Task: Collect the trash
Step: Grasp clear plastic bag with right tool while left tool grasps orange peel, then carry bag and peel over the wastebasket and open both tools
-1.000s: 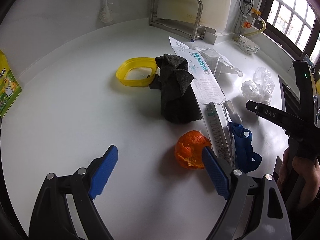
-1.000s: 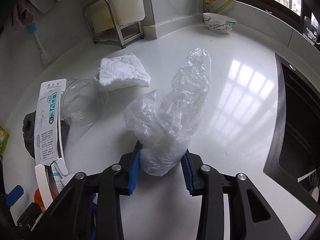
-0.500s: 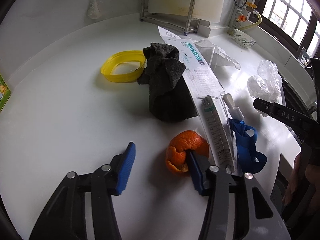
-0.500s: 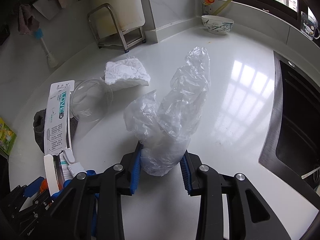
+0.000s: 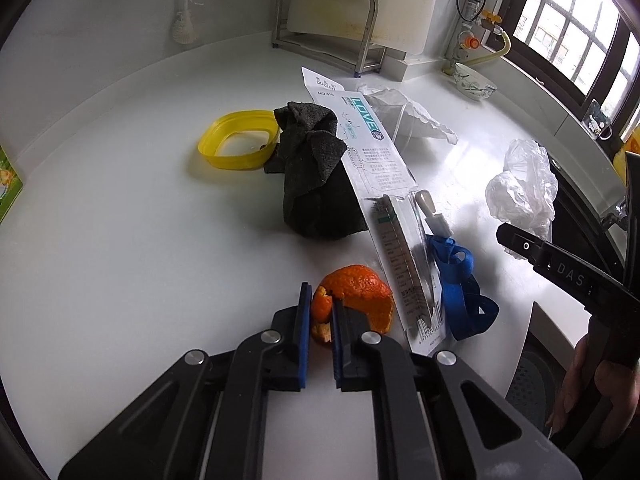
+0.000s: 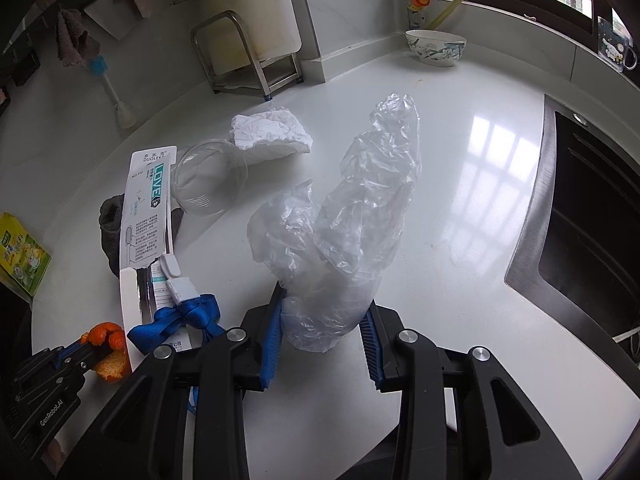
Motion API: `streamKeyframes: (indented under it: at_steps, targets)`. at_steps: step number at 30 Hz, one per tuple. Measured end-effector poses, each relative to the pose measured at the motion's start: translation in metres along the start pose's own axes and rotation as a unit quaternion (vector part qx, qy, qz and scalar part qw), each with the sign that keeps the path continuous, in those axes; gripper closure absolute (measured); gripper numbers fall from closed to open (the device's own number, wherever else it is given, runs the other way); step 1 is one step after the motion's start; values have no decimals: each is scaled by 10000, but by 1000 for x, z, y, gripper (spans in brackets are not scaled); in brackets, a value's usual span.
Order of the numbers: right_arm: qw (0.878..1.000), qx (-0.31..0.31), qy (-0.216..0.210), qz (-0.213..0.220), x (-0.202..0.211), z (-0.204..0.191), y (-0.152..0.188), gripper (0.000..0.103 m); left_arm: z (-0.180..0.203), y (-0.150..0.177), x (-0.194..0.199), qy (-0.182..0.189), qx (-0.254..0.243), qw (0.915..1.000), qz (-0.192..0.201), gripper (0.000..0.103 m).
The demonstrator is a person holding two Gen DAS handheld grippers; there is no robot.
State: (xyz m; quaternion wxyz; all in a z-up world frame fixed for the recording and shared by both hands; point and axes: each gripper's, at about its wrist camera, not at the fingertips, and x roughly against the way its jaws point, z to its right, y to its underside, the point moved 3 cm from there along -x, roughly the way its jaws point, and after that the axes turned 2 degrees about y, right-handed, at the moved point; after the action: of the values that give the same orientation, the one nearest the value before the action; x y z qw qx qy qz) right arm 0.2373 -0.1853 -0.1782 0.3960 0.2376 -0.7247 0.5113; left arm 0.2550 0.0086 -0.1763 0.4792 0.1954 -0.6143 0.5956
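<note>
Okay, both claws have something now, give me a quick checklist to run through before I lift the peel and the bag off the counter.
1. Left claw shut on the orange peel: ok, pads pinch its near edge.
2. Right claw shut on the plastic bag: ok.
3. Peel clear of the toothbrush package and blue strap: ok, beside but apart.
4. Bag free of the clear cup: ok.
5. Whole peel will hold together: cannot tell.
6. Trash bin to drop into: cannot tell, none in view.
</note>
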Motion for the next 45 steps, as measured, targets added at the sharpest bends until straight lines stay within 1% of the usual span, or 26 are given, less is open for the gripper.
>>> streamKeyframes:
  at_steps: [9,16,21,26,36,45]
  targets:
    - [10000,17,-74,31,29,8,17,69,10,10,26,-121,-36,9998,140,94]
    - [9995,250,-180,61,69,16,43,69,27,29,55,-236,-47,9993,276,94]
    - [9986,442,-291,-6,101,29,71,69,50,47,77,-264,-44,9991,340,94]
    - [9974,561,-414,-175,123,47,102,69,83,69,92,-221,-112,9992,321,94]
    - [9944,690,-571,-567,144,88,159,69,147,114,99,-55,-252,9996,135,94]
    - [9909,746,-681,-892,145,111,192,69,182,146,87,-12,-320,9994,-114,94]
